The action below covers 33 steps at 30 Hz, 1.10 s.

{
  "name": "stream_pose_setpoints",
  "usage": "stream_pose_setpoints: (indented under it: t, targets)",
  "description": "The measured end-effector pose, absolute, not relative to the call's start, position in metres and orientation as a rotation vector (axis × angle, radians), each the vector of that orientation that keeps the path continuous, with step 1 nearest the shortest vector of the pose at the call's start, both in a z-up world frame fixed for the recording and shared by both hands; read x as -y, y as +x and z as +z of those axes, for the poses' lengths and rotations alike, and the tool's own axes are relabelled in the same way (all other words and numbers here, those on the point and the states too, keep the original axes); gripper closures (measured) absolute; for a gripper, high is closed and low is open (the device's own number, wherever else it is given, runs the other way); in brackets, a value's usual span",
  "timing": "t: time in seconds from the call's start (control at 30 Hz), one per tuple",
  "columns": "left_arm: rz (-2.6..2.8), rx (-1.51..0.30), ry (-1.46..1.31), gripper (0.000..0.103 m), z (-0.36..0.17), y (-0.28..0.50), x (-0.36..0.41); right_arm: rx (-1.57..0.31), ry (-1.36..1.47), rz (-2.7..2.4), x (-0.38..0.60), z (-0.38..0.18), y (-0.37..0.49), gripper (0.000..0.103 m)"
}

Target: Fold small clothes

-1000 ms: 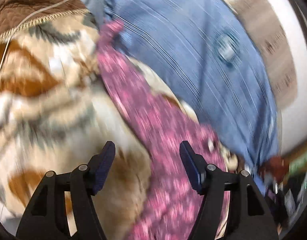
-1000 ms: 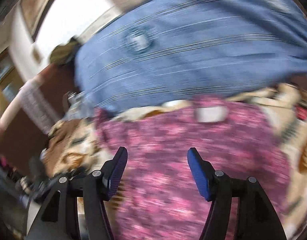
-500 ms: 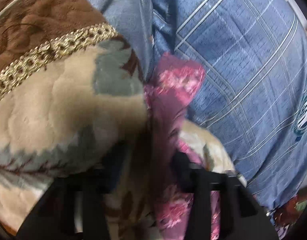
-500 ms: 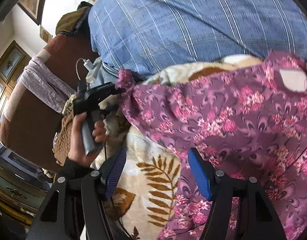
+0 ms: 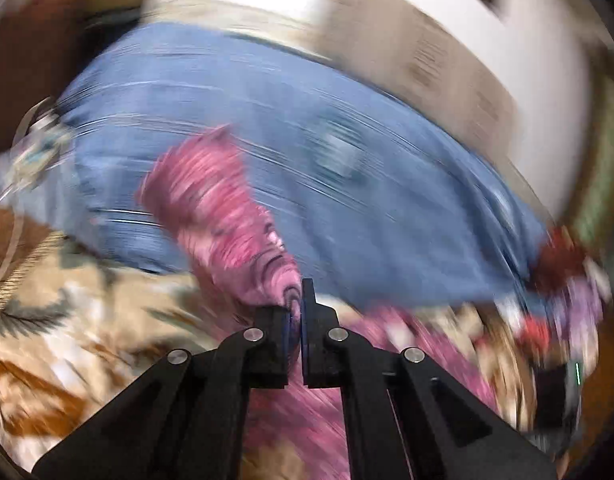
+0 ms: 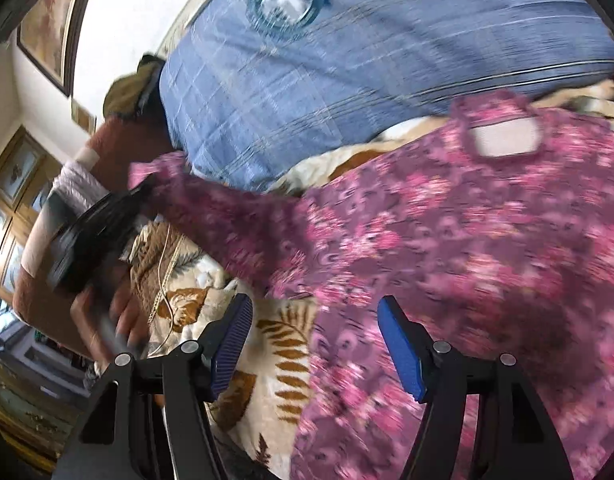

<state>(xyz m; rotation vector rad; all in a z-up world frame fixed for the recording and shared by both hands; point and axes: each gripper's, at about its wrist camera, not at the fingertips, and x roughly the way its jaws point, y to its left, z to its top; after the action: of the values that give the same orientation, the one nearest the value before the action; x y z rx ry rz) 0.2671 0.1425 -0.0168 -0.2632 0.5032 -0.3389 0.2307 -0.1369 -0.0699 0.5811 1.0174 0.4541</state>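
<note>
A leaf-patterned cream blanket (image 6: 267,344) covers the work surface, with a big blue plaid pillow (image 6: 347,60) propped behind it. Spread across the blanket lies the task's garment, a small pink floral top (image 6: 467,240), neck opening towards the pillow and one sleeve stretched out to the side.

The left gripper (image 5: 295,312) has just been closing, and its jaws are now pressed together on the end of that sleeve (image 5: 223,208), which rises from the tips as a bunched strip. In the right wrist view the same gripper (image 6: 103,220) shows in the person's hand (image 6: 107,320), the sleeve drawn taut from it towards the body of the top. The right gripper (image 6: 315,344) hangs with its blue pads spread wide over the top's near edge, where cloth meets blanket, pinching nothing.

The risks, as I judge them: the pinch is thin and near the cuff, so a quick pull could slip the sleeve free. With nothing pinning the body, dragging the sleeve across may shift or wrinkle the whole top and leave a skewed fold. The right pads, coming down here, might also catch blanket pile along with the cloth.
</note>
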Motion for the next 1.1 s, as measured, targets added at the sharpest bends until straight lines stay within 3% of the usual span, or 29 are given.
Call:
stream_pose_setpoints:
  t: [0.17, 0.33, 0.43, 0.5, 0.6, 0.87, 0.9, 0.97, 1.03, 1.1]
  targets:
    - [-0.559, -0.625, -0.068, 0.101, -0.056, 0.208, -0.016, -0.987, 0.658, 0.376, 0.2, -0.079, 0.195, 0.035]
    - [-0.786, -0.942, 0.029, 0.098, -0.139, 0.183, 0.055, -1.022, 0.695, 0.258, 0.249, -0.109, 0.172, 0.035]
    - [-0.814, -0.984, 0.034, 0.084, -0.153, 0.183, 0.058, -1.059, 0.714, 0.213, 0.267, -0.128, 0.164, 0.035]
    - [-0.864, -0.987, -0.058, 0.065, -0.148, 0.188, 0.048, -1.068, 0.75, 0.203, 0.276, -0.135, 0.161, 0.035]
    - [-0.902, -0.939, -0.152, 0.049, -0.135, 0.191, 0.031, -1.059, 0.782, 0.205, 0.281, -0.133, 0.157, 0.035]
    - [-0.942, -0.939, -0.168, 0.049, -0.137, 0.196, 0.042, -1.123, 0.855, 0.281, 0.26, -0.13, 0.18, 0.03]
    - [-0.939, -0.937, -0.127, 0.057, -0.139, 0.191, 0.05, -1.149, 0.864, 0.276, 0.259, -0.135, 0.186, 0.028]
    - [-0.953, -0.943, -0.065, 0.07, -0.144, 0.184, 0.061, -1.194, 0.886, 0.291, 0.254, -0.148, 0.199, 0.036]
    - [-0.974, -0.943, -0.087, 0.072, -0.142, 0.18, 0.059, -1.225, 0.877, 0.278, 0.251, -0.148, 0.195, 0.1]
    - [-1.013, -0.922, -0.125, 0.072, -0.135, 0.177, 0.055, -1.161, 0.854, 0.269, 0.258, -0.13, 0.18, 0.099]
